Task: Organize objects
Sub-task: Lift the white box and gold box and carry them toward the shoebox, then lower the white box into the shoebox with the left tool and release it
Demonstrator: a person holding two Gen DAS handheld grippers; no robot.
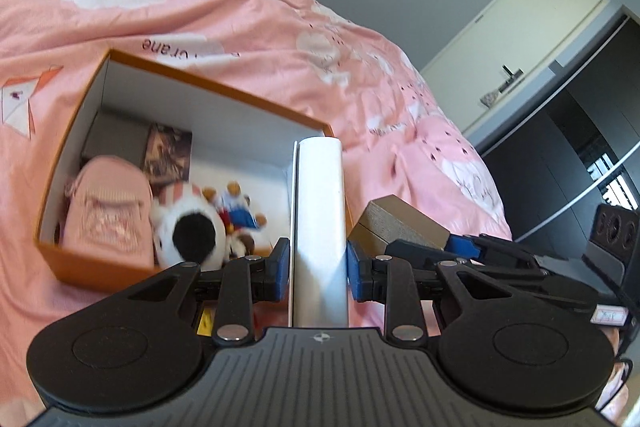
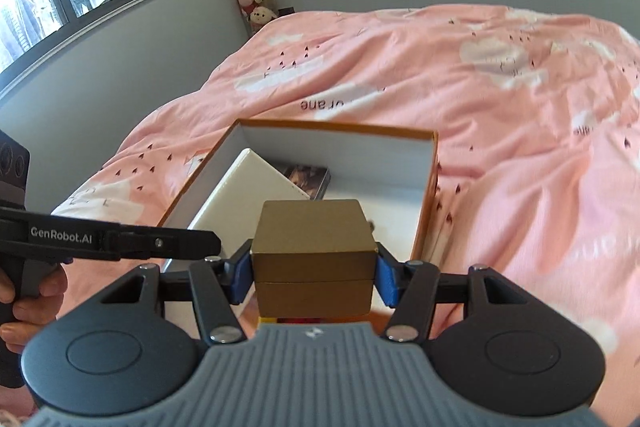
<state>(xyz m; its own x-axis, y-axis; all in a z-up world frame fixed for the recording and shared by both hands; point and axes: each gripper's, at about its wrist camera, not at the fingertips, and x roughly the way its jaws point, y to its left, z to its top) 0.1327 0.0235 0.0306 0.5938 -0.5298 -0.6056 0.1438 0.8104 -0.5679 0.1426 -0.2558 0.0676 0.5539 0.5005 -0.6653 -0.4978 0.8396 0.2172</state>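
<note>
The pink duvet (image 2: 460, 75) carries dark printed lettering, seen upside down just beyond the far wall of the orange box (image 2: 336, 126); the legible part reads "rane" in the right wrist view and "Crane" in the left wrist view. At the left edge of the right wrist view, white letters on the black arm of the left gripper (image 2: 120, 245) read "GenRobot.AI". A small pink-and-white label (image 1: 611, 315) at the right edge of the left wrist view is too small to read.

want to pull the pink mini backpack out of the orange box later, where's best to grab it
Grip the pink backpack across its rounded top, coming straight down from above. It stands against the orange box wall with the plush toy pressed against its other side, so only the top looks free.
</note>
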